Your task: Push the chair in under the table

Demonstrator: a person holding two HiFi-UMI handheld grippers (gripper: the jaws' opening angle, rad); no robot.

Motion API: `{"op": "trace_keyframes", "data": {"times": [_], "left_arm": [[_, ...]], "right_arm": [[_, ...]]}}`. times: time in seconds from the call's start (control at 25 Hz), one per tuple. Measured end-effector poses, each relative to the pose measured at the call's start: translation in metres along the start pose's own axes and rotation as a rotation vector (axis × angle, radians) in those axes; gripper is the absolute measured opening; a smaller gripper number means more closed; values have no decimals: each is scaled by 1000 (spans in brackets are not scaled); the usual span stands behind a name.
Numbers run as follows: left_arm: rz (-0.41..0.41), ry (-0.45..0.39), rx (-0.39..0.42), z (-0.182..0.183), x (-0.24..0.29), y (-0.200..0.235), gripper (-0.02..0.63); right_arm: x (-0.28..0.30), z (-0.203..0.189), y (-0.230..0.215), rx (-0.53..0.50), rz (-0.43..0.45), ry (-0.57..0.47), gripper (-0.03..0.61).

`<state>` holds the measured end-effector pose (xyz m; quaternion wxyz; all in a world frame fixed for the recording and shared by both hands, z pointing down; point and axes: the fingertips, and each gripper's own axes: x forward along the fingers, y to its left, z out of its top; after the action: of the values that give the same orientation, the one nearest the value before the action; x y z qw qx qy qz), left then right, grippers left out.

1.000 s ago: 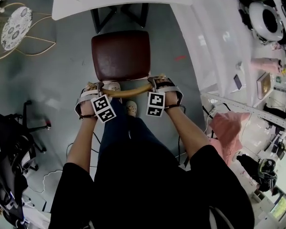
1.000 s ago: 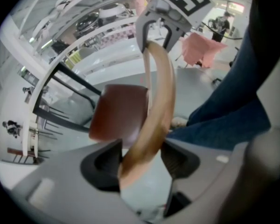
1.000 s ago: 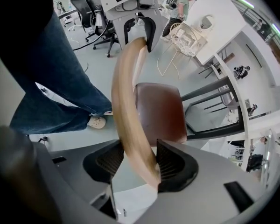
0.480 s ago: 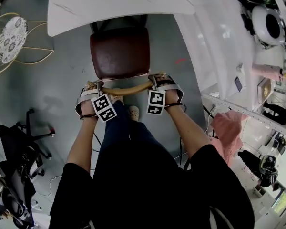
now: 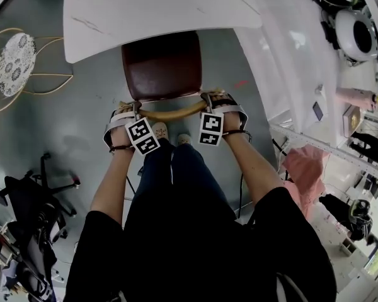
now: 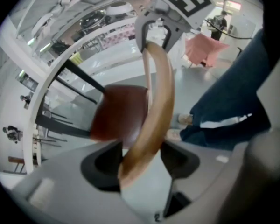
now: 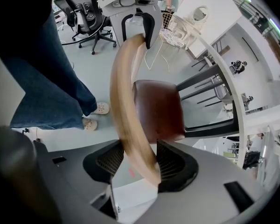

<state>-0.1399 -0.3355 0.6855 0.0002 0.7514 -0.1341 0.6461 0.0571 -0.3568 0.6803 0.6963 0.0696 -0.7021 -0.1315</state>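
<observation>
A chair with a dark red-brown seat (image 5: pixel 162 65) and a curved wooden backrest (image 5: pixel 173 113) stands with the far part of its seat under the white marble table (image 5: pixel 157 11). My left gripper (image 5: pixel 131 115) holds the backrest's left end and my right gripper (image 5: pixel 214 106) its right end, both pointing steeply down. In the left gripper view the backrest (image 6: pixel 156 101) runs up between the jaws of the left gripper (image 6: pixel 140 157), with the seat (image 6: pixel 119 111) beyond. In the right gripper view the backrest (image 7: pixel 123 101) sits between the ribbed pads of the right gripper (image 7: pixel 135 160).
The person's feet (image 5: pixel 159 131) stand just behind the chair. A wire stool with a patterned seat (image 5: pixel 12 55) is at the left, a black office chair (image 5: pixel 31 200) at the lower left. A long white bench (image 5: pixel 290 55) and a pink cloth (image 5: pixel 305 168) lie to the right.
The chair has slid forward, so more of its seat is under the tabletop. Both grippers moved forward with the backrest, still gripping it.
</observation>
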Motion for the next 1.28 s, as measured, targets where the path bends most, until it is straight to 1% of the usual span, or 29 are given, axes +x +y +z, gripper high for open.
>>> {"op": "trace_keyframes", "data": {"times": [0.24, 0.36, 0.64, 1.0, 1.28], "left_arm": [[-5, 8, -2, 2, 3, 20, 260], [-9, 12, -11, 4, 3, 23, 261], [-12, 5, -41, 19, 9, 29, 264], [-10, -2, -79, 24, 12, 33, 273], [7, 4, -82, 24, 13, 33, 276]], "right_arm": [[4, 0, -19, 2, 2, 18, 205], [5, -2, -23, -6, 5, 9, 206], [11, -17, -39, -24, 11, 45, 206], [14, -21, -46, -51, 15, 37, 206], [17, -21, -44, -29, 4, 2, 210]]}}
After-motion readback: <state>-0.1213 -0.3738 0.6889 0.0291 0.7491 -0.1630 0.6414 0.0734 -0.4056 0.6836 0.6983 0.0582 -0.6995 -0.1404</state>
